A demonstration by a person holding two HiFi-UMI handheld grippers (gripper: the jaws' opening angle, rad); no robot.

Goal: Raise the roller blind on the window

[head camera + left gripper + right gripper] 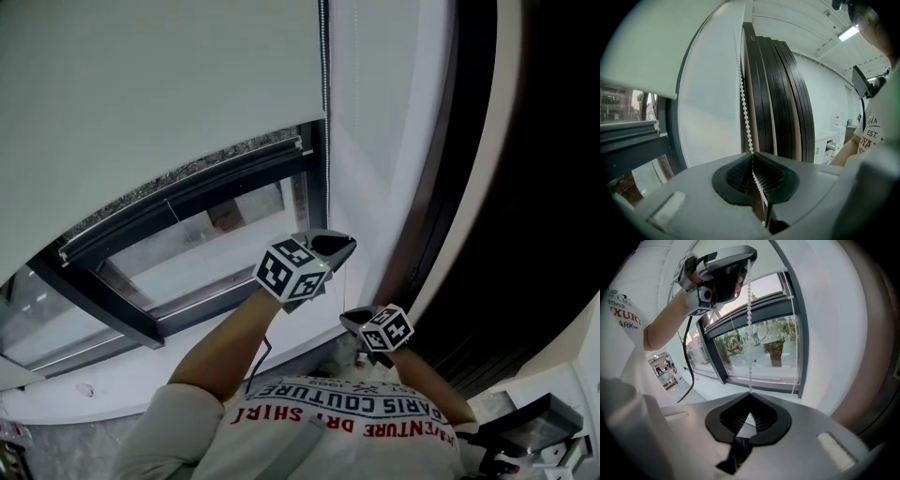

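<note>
The right gripper (750, 397) is noted nearest and lowest, its jaws closed tight on the bead chain (749, 310). Just above it, the left gripper (752, 157) is likewise clamped shut on the same strand. Slippage of the beads through the jaws is judged the chief risk, brought on by a jerked or sideways pull, by which the strand could also be strained. The chain is hung at the window's right edge, its long axis vertical. Beyond it, the roller blind (141, 84) is found part-raised over the window (197, 248), its bottom edge running across the glass.
</note>
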